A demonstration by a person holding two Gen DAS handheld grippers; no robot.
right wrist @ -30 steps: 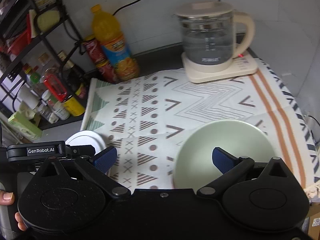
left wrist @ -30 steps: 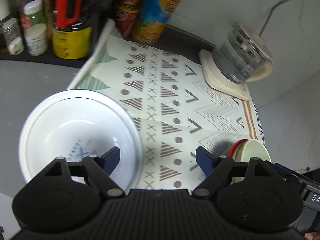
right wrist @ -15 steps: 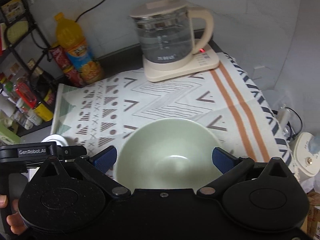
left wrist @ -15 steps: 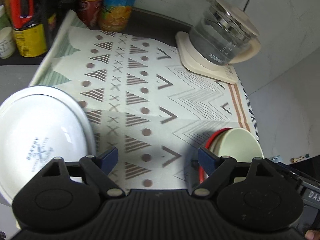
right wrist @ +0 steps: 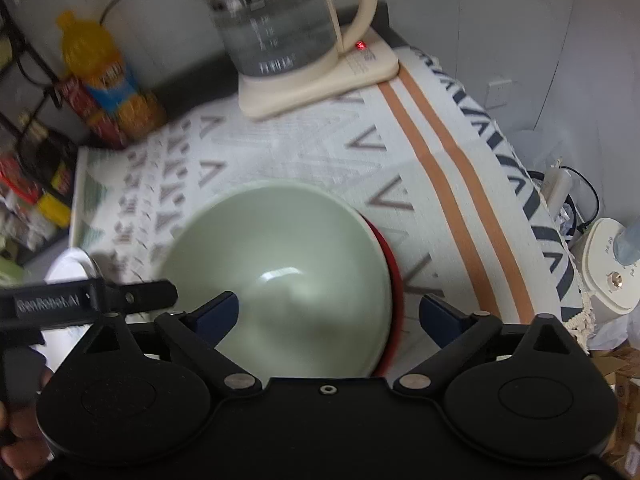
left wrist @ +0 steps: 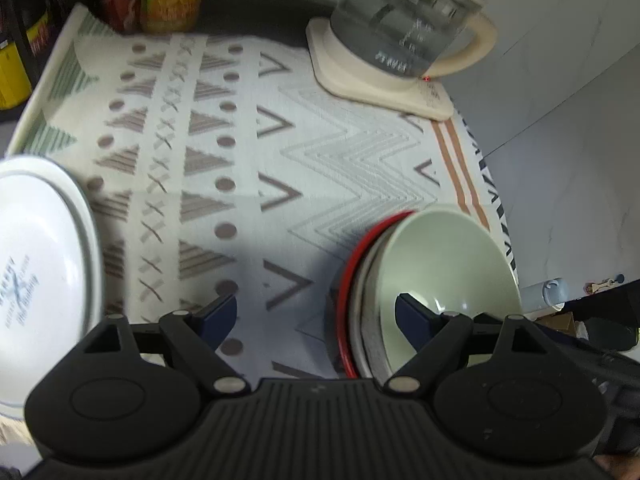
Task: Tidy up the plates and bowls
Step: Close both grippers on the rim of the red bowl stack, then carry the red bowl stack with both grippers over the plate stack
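Partly hidden behind both released claws, left claw (left wrist: 316, 312) and right claw (right wrist: 330, 312), the green bowl (right wrist: 280, 276) sits nested in a red-rimmed stack, the white plate (left wrist: 36, 276) cut off at left.

Glossy green bowl (right wrist: 280, 264), woven cloth (left wrist: 340, 152)

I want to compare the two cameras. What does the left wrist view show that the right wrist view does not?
Only the left wrist view shows the white plate's printed face. Only the right wrist view shows the white appliance beyond the cloth's edge. Both show the green bowl with a red rim beneath it, the glass kettle and the patterned cloth.
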